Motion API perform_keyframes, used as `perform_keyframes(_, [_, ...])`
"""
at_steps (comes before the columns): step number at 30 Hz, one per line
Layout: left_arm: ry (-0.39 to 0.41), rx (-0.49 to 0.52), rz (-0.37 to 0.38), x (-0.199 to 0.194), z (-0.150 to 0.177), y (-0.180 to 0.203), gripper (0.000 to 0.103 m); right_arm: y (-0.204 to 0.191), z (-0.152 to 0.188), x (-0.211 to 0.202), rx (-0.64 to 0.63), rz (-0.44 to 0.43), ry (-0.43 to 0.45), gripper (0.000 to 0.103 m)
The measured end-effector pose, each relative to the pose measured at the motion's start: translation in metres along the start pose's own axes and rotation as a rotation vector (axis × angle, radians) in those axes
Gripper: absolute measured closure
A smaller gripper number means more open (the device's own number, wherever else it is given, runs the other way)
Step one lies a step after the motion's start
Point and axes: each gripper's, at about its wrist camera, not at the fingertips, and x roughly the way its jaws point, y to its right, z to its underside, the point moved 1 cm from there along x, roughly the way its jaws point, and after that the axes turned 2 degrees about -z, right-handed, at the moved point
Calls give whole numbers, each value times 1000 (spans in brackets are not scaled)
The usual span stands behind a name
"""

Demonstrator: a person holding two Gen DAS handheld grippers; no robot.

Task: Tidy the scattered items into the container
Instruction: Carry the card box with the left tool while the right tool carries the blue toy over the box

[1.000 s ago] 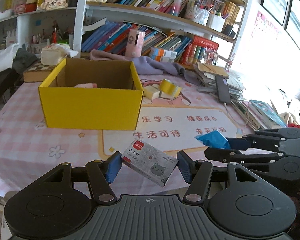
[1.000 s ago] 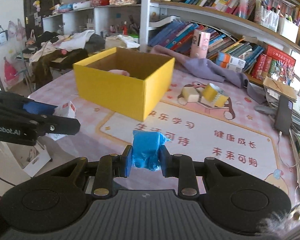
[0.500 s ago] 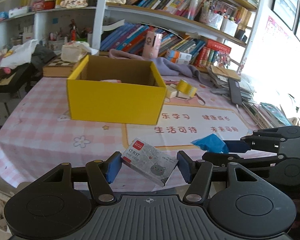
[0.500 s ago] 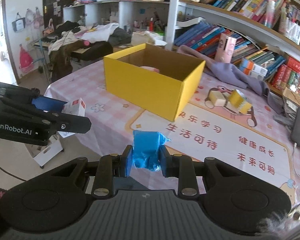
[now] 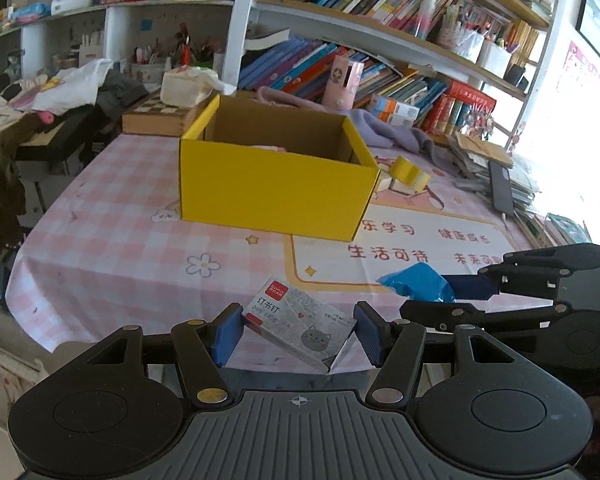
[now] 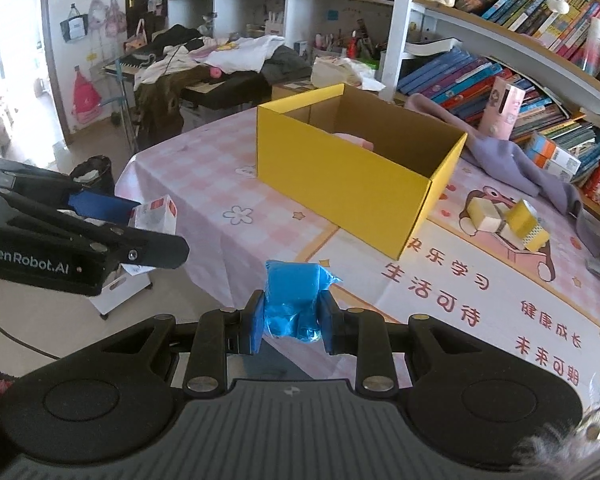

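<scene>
My left tongs remain clamped on the grey cardboard staple box; my right tongs remain pinched on the crumpled blue plastic packet. Both have drawn back toward the near desk edge, so the open yellow cardboard box now lies farther ahead, a pink item inside.

The yellow box hides most of a pink item inside (kind unclear)
</scene>
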Motion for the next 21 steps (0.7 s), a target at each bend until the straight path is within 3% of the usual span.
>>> perform_keyframes(10, [-4,-7,-24,22,-19,-6,43,18,-15,22,-1,-14,5,77])
perform_keyframes(21, [52,37,-35,56,-77,-8,43,63,-69,46,7,-23,101,77])
